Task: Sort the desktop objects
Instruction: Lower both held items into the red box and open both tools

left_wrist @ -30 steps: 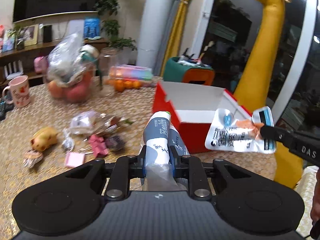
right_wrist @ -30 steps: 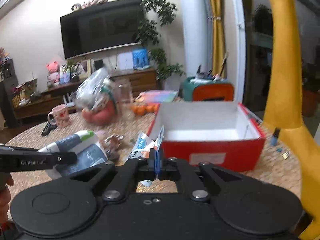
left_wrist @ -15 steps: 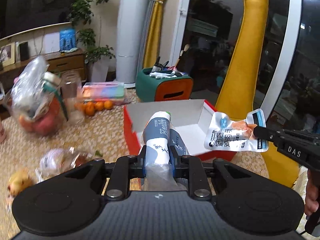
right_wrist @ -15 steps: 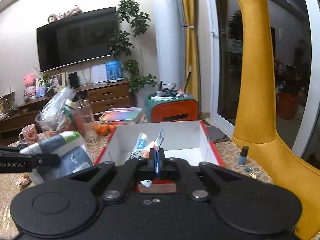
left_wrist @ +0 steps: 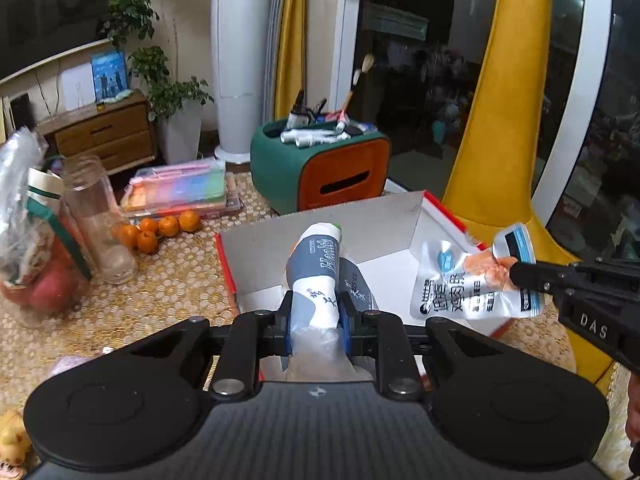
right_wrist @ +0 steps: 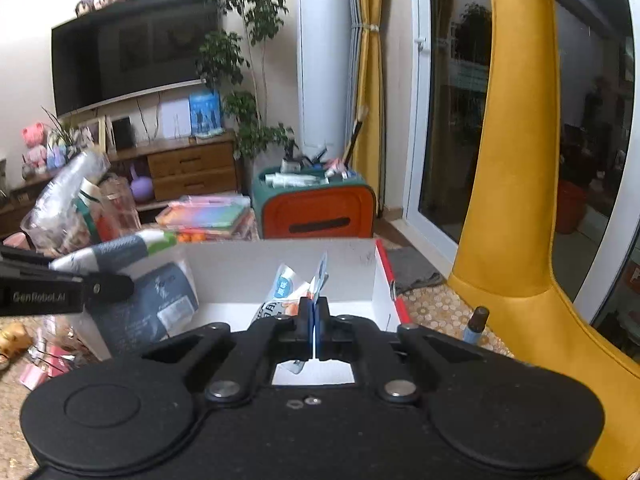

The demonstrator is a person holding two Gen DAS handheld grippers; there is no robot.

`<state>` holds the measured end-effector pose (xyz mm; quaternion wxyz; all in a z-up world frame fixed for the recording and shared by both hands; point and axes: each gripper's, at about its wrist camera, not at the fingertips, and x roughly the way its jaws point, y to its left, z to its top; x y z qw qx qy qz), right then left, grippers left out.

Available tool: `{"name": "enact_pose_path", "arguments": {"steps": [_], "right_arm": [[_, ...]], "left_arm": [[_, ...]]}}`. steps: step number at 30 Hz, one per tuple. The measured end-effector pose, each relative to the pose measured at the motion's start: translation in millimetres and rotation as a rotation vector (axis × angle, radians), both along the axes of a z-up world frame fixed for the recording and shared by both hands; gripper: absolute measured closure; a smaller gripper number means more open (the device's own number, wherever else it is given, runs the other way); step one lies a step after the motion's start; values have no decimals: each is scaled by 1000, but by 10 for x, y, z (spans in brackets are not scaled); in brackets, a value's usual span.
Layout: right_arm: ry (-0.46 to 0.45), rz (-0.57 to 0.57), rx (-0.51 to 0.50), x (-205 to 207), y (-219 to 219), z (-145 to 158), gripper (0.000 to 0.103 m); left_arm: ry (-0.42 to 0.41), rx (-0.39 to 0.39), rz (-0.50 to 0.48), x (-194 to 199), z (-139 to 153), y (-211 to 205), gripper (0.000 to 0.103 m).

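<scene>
My left gripper (left_wrist: 316, 316) is shut on a grey and white packet in clear wrap (left_wrist: 316, 276) and holds it over the near left part of the open red box (left_wrist: 400, 216) with white inside. My right gripper (right_wrist: 315, 312) is shut on a flat white and blue snack pouch (right_wrist: 292, 288), held edge-on over the box (right_wrist: 260, 264). The pouch also shows in the left wrist view (left_wrist: 468, 276), hanging above the box's right side. The left gripper's packet shows in the right wrist view (right_wrist: 136, 276) at the box's left wall.
A green and orange holder (left_wrist: 320, 164) with pens stands behind the box. Small oranges (left_wrist: 160, 228), a glass jar (left_wrist: 98, 220), a bag of fruit (left_wrist: 28, 256) and a colourful case (left_wrist: 180, 188) lie to the left. A yellow giraffe figure (right_wrist: 516, 160) stands at the right. A small bottle (right_wrist: 474, 322) stands by the box.
Both grippers have moved forward and up with their packets, from in front of the box to over its open top. The loose items on the table's left have slid out of view.
</scene>
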<state>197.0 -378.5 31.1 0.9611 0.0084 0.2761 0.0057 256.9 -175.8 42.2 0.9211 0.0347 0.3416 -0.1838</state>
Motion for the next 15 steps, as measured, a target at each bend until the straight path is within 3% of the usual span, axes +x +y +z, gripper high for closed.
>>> {"name": "enact_pose_path", "arguments": {"steps": [15], "right_arm": [[221,-15,-3,632,-38,-591,102]], "left_arm": [[157,53,-30,603,-553,-296,83]]}}
